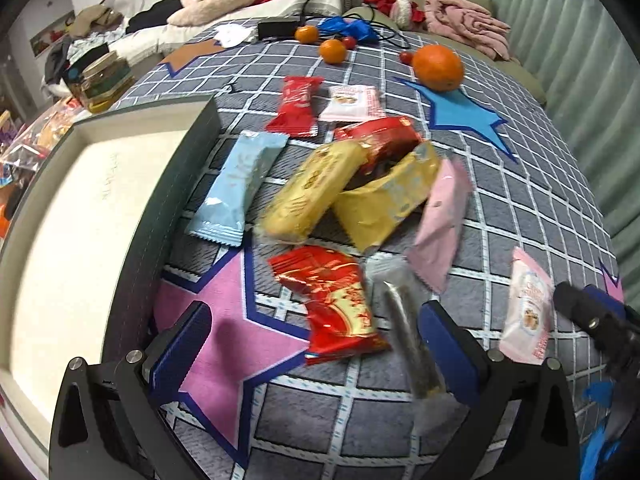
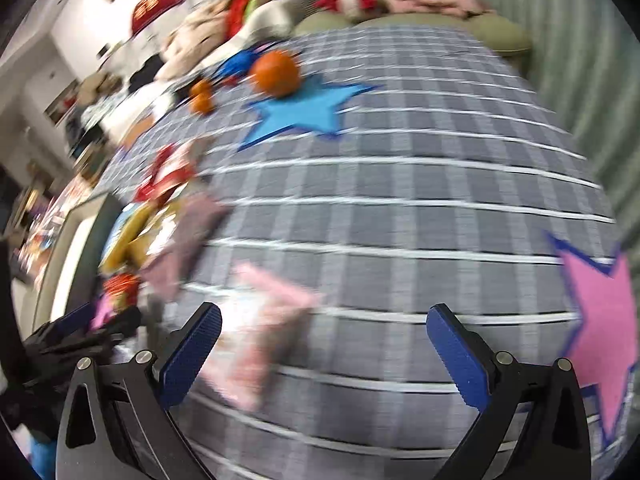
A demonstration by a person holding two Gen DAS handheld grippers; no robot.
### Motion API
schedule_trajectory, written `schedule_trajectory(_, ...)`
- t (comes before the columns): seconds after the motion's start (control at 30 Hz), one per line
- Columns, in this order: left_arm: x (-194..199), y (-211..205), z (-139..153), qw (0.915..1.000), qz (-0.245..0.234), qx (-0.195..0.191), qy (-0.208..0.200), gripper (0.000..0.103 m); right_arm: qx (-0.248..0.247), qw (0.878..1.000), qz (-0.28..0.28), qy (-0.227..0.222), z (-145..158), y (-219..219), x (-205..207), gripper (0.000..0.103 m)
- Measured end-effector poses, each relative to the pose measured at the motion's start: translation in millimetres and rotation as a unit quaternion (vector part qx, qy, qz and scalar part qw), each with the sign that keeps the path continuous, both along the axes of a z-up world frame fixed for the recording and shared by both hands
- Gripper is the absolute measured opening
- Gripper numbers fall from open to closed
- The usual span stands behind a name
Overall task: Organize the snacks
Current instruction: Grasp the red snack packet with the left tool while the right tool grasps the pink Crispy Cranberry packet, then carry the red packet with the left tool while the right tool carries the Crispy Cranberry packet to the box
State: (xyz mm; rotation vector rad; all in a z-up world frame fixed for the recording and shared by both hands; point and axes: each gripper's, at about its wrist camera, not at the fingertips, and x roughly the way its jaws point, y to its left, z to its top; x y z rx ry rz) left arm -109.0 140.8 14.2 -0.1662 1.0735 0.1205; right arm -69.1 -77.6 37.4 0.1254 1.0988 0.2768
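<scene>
Several wrapped snacks lie heaped on the grey checked cloth (image 1: 520,208): a light blue pack (image 1: 236,188), two yellow packs (image 1: 312,192), pink packs (image 1: 440,220) and red ones. My left gripper (image 1: 316,344) hangs open over a red and gold pack (image 1: 340,304), and a clear-wrapped dark bar (image 1: 412,340) lies by its right finger. A white tray with a dark rim (image 1: 172,184) sits to the left. In the blurred right wrist view my right gripper (image 2: 324,352) is open, with a pink and white pack (image 2: 256,332) by its left finger.
Oranges (image 1: 438,67) and small red fruits sit at the far side near a blue star patch (image 1: 464,116). Cables, a blue bag, clothes and a stack of boxes (image 1: 100,80) crowd the back. The right gripper's tip (image 1: 592,320) shows at the left wrist view's right edge.
</scene>
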Motion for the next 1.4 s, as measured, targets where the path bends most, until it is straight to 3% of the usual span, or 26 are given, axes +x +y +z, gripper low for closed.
schedule_trajectory(0.1, 4.3, 6.1, -3.3, 0.9997, 0.007, -0.024, 0.005, 0.103, -0.032, 0.999, -0.002, 0.019, -13.2, 24.6, 8.2, 0.103)
schedule_trajectory(0.23, 14.3, -5.3, -9.0, 0.9992, -0.004, 0.034, 0.02, 0.103, -0.092, 0.996, -0.006, 0.016, -21.7, 37.4, 10.2, 0.103)
schedule_trajectory(0.3, 12.1, -6.6, -10.9, 0.9994, -0.003, 0.034, 0.002, 0.103, -0.125, 0.992, -0.004, 0.008, -26.8, 41.0, 10.9, 0.103)
schedule_trajectory(0.5, 11.0, -5.0, -11.9, 0.9994, -0.006, 0.033, 0.0, 0.103, -0.118, 0.993, -0.002, -0.015, -26.1, 16.5, -1.8, 0.103)
schedule_trajectory(0.63, 13.3, -5.1, -9.6, 0.9993, -0.017, 0.03, 0.016, 0.101, -0.118, 0.993, 0.003, 0.0, -24.7, 17.1, 1.5, 0.103)
schedule_trajectory(0.67, 11.4, -6.3, -7.2, 0.9992, -0.021, 0.03, 0.016, 0.099, -0.117, 0.993, 0.005, 0.003, -24.0, 17.4, 0.2, 0.103)
schedule_trajectory(0.73, 4.3, -8.3, -1.0, 0.9989, -0.035, 0.032, 0.003, 0.074, -0.121, 0.993, 0.018, -0.004, -20.1, 18.4, -9.4, 0.099)
schedule_trajectory(0.77, 2.1, -9.1, 1.0, 0.9987, -0.04, 0.03, -0.001, 0.065, -0.12, 0.992, 0.025, -0.012, -18.0, 19.7, -12.2, 0.088)
schedule_trajectory(0.8, -0.9, -9.0, 3.3, 0.9985, -0.048, 0.025, -0.005, 0.043, -0.119, 0.992, 0.033, -0.02, -14.1, 21.1, -15.4, 0.068)
schedule_trajectory(0.83, -2.8, -7.9, 4.3, 0.9985, -0.052, 0.017, -0.003, 0.038, -0.117, 0.992, 0.041, -0.025, -11.0, 22.1, -17.7, 0.053)
schedule_trajectory(0.87, -4.7, -6.0, 5.0, 0.9986, -0.053, 0.006, -0.002, 0.036, -0.116, 0.992, 0.046, -0.025, -8.9, 22.4, -18.7, 0.042)
schedule_trajectory(0.93, -12.5, -1.0, 8.4, 0.9984, -0.053, -0.019, -0.003, 0.033, -0.09, 0.994, 0.052, -0.02, -8.2, 18.6, -20.7, 0.042)
schedule_trajectory(1.1, -34.4, -2.7, 23.8, 0.9964, -0.074, -0.022, -0.034, 0.033, -0.044, 0.998, 0.043, -0.013, -5.5, 5.4, -35.2, 0.042)
schedule_trajectory(1.4, -43.5, -4.7, 57.1, 0.9929, -0.09, -0.032, -0.071, 0.033, -0.017, 1.0, 0.022, -0.013, 3.3, -10.1, -50.7, 0.042)
